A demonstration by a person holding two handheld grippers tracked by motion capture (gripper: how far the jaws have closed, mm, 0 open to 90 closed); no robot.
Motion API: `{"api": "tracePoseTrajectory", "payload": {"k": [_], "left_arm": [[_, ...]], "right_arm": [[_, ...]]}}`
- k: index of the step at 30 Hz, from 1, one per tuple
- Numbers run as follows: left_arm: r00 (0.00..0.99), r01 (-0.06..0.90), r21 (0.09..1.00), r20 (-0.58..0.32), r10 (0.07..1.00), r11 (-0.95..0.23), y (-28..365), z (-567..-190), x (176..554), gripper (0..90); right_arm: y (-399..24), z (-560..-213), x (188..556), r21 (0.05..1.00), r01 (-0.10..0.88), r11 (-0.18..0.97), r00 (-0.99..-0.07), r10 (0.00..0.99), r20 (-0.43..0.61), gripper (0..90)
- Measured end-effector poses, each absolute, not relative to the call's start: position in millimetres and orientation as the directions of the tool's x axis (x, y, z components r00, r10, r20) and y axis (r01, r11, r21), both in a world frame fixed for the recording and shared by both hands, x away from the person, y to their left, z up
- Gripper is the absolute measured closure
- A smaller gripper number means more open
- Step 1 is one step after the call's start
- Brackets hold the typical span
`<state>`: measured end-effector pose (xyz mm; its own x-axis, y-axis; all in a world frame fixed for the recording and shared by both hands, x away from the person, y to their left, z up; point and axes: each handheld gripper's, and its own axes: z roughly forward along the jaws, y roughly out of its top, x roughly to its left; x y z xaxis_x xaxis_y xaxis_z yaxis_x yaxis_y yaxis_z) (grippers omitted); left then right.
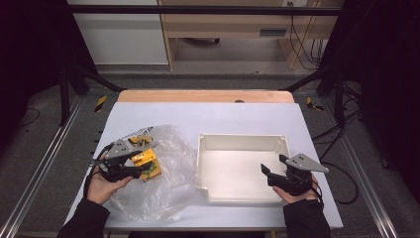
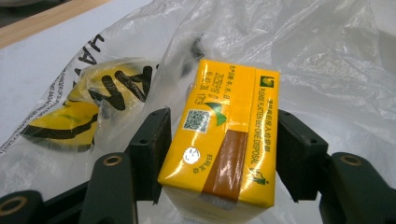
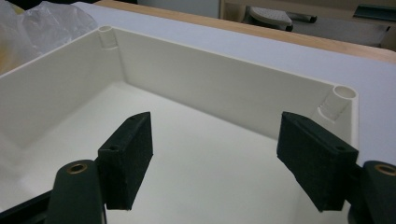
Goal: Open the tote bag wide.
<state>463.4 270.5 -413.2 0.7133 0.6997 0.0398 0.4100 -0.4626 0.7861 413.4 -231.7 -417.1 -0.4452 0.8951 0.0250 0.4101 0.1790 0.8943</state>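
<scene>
A yellow carton (image 1: 147, 165) (image 2: 224, 135) with green print and a brown stripe sits between the jaws of my left gripper (image 1: 140, 166) (image 2: 223, 123), which is shut on it, one jaw against each side. It lies at a crumpled clear plastic bag (image 1: 168, 148) (image 2: 303, 42) on the table's left half. Right of the bag stands a white rectangular tray (image 1: 242, 138) (image 3: 210, 74), nothing in it. My right gripper (image 1: 273, 164) (image 3: 217, 126) hovers open over the tray's near right part, jaws wide apart and holding nothing.
A yellow and black printed item (image 1: 138, 141) (image 2: 84, 112) lies by the bag behind the carton. The table has a white sheet (image 1: 208, 114) and a wooden strip (image 1: 205, 95) along its far edge. Black frame rails flank both sides.
</scene>
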Motion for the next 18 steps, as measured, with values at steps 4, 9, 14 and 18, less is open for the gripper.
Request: {"api": "tracePoseTrajectory", "payload": {"k": [4, 9, 14, 18], "left_arm": [[0.710, 0.416, 0.780, 0.043, 0.703, -0.468, 270.0, -412.3, 460.8, 48.6], [0.696, 0.418, 0.783, 0.050, 0.716, -0.461, 268.2, -412.3, 458.0, 49.5], [0.681, 0.439, 0.791, 0.018, 0.732, -0.427, 269.0, -410.4, 453.6, 50.1], [0.672, 0.434, 0.786, 0.043, 0.740, -0.440, 267.8, -407.4, 442.8, 50.1]], "right_arm": [[-232.1, -417.6, 413.5, 0.894, 0.409, 0.181, -0.446, 0.895, 0.023, 26.9], [-232.4, -417.6, 412.8, 0.895, 0.407, 0.183, -0.445, 0.895, 0.019, 26.9], [-231.6, -418.6, 412.8, 0.893, 0.409, 0.190, -0.448, 0.894, 0.015, 26.9], [-231.7, -418.9, 412.4, 0.892, 0.411, 0.189, -0.447, 0.894, 0.017, 26.9]]}}
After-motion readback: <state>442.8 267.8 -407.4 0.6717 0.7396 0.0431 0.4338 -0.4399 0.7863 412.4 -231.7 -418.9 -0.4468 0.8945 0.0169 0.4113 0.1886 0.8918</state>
